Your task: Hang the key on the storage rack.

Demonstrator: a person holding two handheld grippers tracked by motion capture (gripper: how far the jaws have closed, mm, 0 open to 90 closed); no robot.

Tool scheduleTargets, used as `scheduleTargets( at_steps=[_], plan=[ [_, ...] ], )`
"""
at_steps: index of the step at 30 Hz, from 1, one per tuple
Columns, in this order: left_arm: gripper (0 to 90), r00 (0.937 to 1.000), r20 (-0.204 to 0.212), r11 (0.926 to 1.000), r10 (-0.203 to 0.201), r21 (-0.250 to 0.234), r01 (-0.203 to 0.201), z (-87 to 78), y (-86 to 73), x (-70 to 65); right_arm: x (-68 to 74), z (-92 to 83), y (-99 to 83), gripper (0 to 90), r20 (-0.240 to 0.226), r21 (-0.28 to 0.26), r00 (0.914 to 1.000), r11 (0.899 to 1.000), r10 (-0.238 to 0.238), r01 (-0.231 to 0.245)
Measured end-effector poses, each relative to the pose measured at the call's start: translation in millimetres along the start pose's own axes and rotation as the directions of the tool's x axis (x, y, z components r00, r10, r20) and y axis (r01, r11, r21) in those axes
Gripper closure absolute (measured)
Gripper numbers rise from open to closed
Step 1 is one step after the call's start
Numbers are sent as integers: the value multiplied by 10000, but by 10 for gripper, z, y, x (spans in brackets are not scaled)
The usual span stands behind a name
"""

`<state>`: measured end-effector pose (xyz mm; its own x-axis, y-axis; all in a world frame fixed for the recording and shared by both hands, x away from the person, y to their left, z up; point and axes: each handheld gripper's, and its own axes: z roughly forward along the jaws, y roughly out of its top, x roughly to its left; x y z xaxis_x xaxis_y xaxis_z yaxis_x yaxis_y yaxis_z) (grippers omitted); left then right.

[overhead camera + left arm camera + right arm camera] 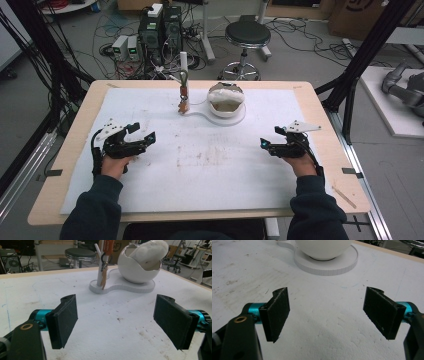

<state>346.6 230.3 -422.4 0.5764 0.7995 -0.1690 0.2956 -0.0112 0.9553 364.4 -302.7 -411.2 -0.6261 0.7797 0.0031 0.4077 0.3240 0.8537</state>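
A white broken-egg-shaped bowl (226, 100) with a soft white lump inside stands on a flat white base (239, 118) at the far middle of the table. A thin white post (183, 65) rises from the base's left end, and a small brown charm (184, 102) hangs from it. In the left gripper view the bowl (136, 268) and the charm (103, 277) lie ahead. My left gripper (143, 133) (117, 320) rests open over the mat at the left. At the right, my right gripper (270, 137) (327, 315) is open, with the bowl's underside (324, 248) ahead. Both hold nothing.
A stained white mat (200, 160) covers most of the wooden table (325, 130). Behind the table stand a black stool (246, 35) and computer towers (161, 30) among floor cables. A grey robot arm (405, 85) lies on a platform at the right.
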Motion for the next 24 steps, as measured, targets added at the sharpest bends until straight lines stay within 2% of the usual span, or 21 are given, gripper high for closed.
scheduleTargets(
  at_steps=[7,24],
  plan=[
    [197,9999,18,9998,-162,-95,162,-5,-2,20,6,-20,3,215,110,-112,9999,9999,25,-23],
    [201,9997,-55,9997,-240,-83,239,3,-6,38,-26,-3,-8,216,93,-137,9999,9999,97,-95]
  ],
)
